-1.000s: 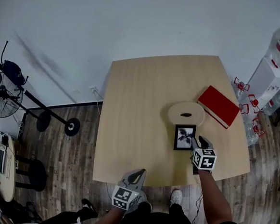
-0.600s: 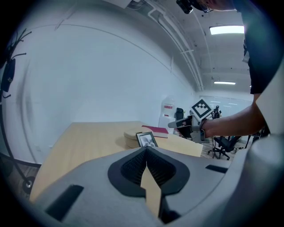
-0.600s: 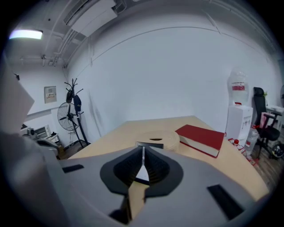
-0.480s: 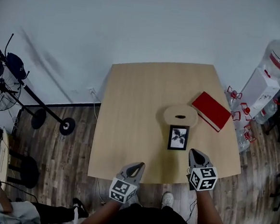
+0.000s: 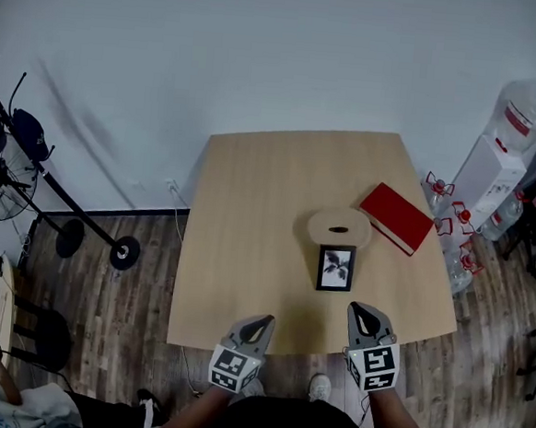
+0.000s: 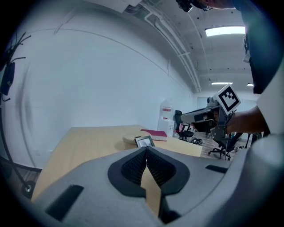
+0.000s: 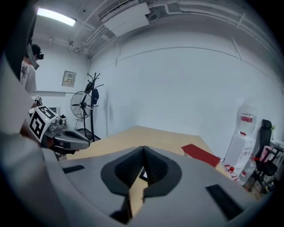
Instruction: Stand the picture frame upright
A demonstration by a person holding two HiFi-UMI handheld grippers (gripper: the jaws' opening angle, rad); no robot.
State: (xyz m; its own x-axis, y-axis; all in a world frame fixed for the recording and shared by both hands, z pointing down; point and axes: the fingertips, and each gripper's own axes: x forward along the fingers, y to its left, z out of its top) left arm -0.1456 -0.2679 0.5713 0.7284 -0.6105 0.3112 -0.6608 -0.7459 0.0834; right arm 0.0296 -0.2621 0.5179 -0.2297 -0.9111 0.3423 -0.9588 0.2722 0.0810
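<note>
Frame job looks done to me: picture frame (image 5: 336, 267) stands upright mid-table (image 5: 246, 253) just before round wooden disc (image 5: 339, 229) (red book (image 5: 396, 218) beside), my left gripper (image 5: 258, 322) and right gripper (image 5: 364, 312) both closed, empty, near edge.

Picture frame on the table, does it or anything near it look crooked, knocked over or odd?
Nothing stands out. The picture frame appears to stand propped, leaning back slightly, just in front of the round wooden disc. The red book lies closed and flat beside the disc. No spill or damage shows.
</note>
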